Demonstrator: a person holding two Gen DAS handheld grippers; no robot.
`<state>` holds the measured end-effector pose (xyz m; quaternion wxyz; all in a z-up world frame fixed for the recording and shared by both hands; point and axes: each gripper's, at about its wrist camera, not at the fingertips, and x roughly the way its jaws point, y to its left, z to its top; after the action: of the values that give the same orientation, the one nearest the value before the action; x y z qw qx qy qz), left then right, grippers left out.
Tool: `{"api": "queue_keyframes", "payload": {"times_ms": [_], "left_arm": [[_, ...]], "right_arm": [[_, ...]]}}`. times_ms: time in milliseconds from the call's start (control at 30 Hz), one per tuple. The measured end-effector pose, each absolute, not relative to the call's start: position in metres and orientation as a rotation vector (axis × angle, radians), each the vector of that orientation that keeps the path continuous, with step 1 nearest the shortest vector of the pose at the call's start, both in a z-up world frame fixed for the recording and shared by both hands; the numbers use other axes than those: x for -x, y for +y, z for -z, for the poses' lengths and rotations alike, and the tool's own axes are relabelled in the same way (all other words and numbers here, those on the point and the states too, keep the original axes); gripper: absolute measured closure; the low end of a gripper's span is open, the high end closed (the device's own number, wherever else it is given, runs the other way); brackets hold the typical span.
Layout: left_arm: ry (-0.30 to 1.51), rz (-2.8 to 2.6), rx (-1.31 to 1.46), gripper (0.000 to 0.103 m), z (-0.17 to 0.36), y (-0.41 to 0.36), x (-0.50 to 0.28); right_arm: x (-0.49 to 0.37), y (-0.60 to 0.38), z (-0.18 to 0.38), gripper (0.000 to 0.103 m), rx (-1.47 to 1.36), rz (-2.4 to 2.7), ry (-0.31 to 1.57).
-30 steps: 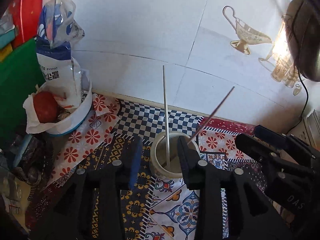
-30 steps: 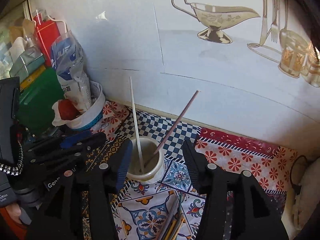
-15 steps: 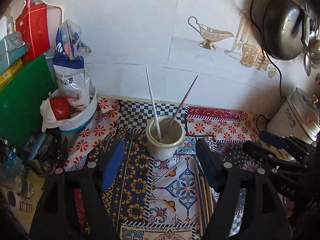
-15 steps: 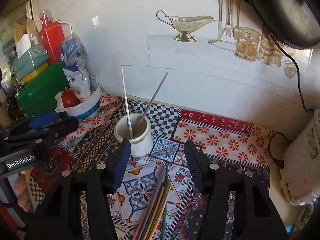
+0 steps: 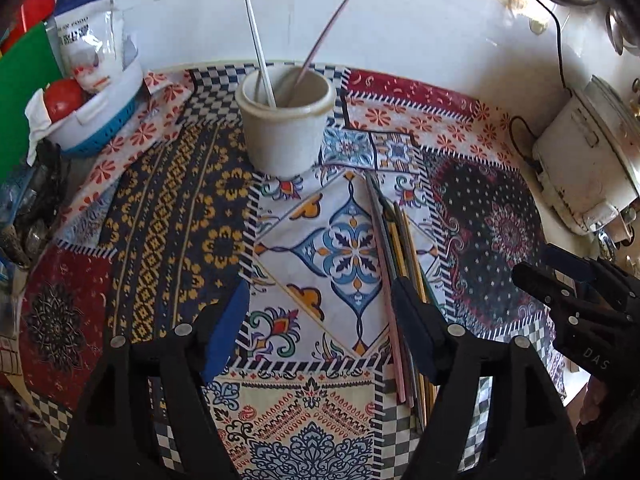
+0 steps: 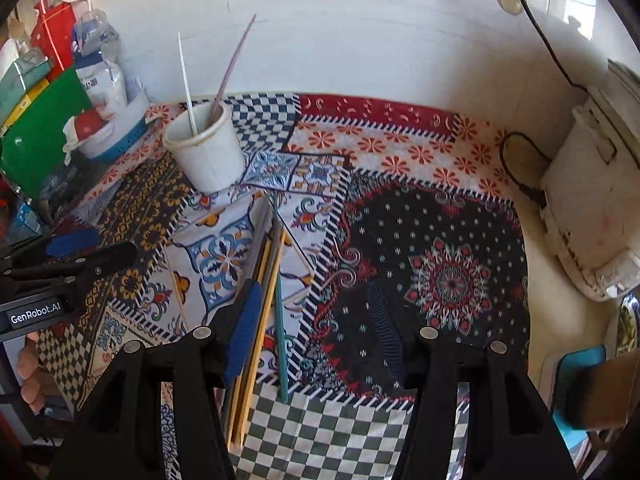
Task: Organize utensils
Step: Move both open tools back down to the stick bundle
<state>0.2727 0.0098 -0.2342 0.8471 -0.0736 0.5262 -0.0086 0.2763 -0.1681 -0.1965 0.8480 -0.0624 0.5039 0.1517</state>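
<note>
Kitchen counter against a white tiled wall, covered by a busy patchwork-print cloth (image 5: 168,216). The white cup (image 5: 285,120) sits near the wall with a white stick (image 5: 258,40) and a pink one (image 5: 320,40) standing in it. The remaining loose sticks (image 5: 394,256) lie bundled just in front of the cup. Left gripper (image 5: 320,328) and right gripper (image 6: 316,320) both hover with jaws apart, holding nothing. A white appliance (image 6: 592,200) is well right of the cup.

A round cream plastic cup (image 5: 285,128) holds a white stick (image 5: 258,40) and a pink one (image 5: 320,46), possibly chopsticks; loose coloured sticks (image 5: 394,248) lie just beside it.
</note>
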Motion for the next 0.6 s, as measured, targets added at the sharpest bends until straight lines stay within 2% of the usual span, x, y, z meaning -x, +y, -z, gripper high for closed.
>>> {"api": "queue_keyframes", "payload": {"times_ms": [233,300,400,467,533,600], "left_arm": [[1.185,0.032,0.141,0.031,0.268,-0.003,-0.262],[1.201,0.042,0.148,0.036,0.273,-0.004,-0.261],[1.240,0.077,0.160,0.050,0.280,-0.005,-0.263],[1.262,0.101,0.169,0.064,0.283,-0.006,-0.266],[1.279,0.126,0.181,0.073,0.287,-0.008,-0.269],[1.293,0.152,0.202,0.080,0.290,-0.010,-0.273]], "right_arm": [[-0.264,-0.174,0.251,0.051,0.145,-0.300,1.183],[-0.263,-0.172,0.261,0.054,0.138,-0.313,1.208],[-0.265,-0.163,0.271,0.065,0.144,-0.344,1.235],[-0.267,-0.158,0.277,0.072,0.149,-0.370,1.252],[-0.268,-0.152,0.280,0.082,0.161,-0.390,1.260],[-0.267,-0.148,0.282,0.088,0.170,-0.401,1.255]]}}
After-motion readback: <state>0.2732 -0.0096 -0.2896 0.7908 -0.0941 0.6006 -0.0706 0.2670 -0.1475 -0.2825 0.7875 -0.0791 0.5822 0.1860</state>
